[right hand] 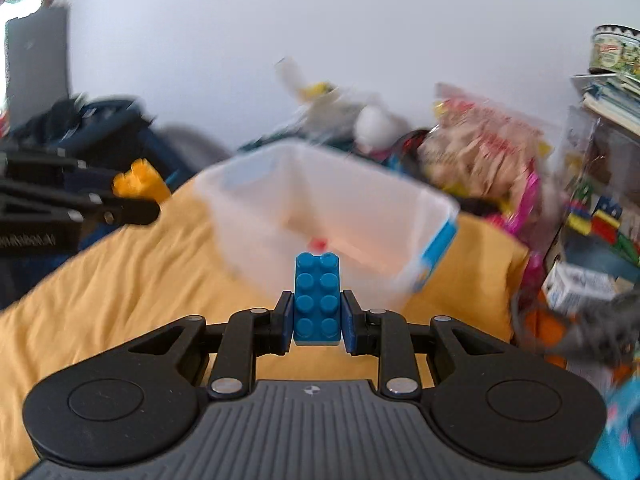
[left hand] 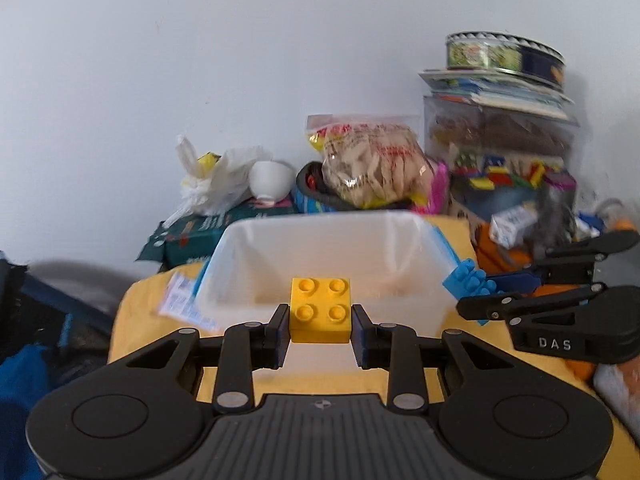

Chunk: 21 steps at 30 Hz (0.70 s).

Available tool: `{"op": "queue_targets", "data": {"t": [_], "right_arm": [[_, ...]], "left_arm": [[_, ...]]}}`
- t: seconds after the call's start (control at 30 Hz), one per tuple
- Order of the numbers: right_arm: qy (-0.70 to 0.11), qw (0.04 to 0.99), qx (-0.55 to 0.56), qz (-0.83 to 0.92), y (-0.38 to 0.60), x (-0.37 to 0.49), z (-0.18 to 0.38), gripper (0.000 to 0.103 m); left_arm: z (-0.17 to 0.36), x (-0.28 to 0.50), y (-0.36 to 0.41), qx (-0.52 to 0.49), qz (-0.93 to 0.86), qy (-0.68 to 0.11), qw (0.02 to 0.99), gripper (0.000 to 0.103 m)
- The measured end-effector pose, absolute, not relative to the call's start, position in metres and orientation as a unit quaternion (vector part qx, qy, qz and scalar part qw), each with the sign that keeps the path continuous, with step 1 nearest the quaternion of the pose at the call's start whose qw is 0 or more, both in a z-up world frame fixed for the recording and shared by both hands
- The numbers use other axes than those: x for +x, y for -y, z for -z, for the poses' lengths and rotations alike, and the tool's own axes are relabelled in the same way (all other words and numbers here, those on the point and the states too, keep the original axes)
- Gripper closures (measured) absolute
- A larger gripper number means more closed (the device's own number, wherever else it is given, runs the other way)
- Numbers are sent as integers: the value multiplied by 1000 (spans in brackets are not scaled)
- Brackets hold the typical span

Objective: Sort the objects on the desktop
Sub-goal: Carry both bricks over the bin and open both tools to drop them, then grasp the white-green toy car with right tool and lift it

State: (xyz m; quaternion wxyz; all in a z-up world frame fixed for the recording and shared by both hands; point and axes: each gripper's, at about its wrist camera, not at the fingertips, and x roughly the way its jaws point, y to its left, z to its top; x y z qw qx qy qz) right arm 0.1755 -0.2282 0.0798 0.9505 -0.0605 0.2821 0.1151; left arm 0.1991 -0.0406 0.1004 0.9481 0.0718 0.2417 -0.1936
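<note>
A studded square yellow brick point(left hand: 320, 311) is being clamped by the left gripper point(left hand: 320, 322), an oblong blue brick point(right hand: 317, 299) by the right gripper point(right hand: 317, 322), ahead of which a translucent plastic tub point(right hand: 280, 184) is being faced.

Yellow brick point(left hand: 320, 310) between left fingers point(left hand: 280, 326)

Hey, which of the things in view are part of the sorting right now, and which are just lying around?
In use:
left gripper
yellow brick
right gripper
blue brick
white bin

Lying about:
snack bag
white bowl
round tin
tissue pack
</note>
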Motion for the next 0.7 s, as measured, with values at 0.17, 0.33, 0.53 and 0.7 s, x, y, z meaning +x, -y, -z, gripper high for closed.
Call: {"op": "queue_targets", "data": {"t": [0.17, 0.33, 0.53, 0.7], "right_arm": [[-280, 956, -1, -91, 237, 223, -89, 76], [-305, 949, 0, -80, 236, 244, -73, 64], [-290, 949, 32, -121, 247, 202, -75, 63], [-308, 939, 15, -153, 244, 155, -63, 63]], "left_arm": [[-97, 264, 67, 34, 175, -252, 951, 68], [-83, 274, 78, 45, 166, -259, 950, 45], [-83, 211, 39, 57, 175, -232, 955, 43], [-56, 141, 5, 20, 151, -252, 956, 36]]}}
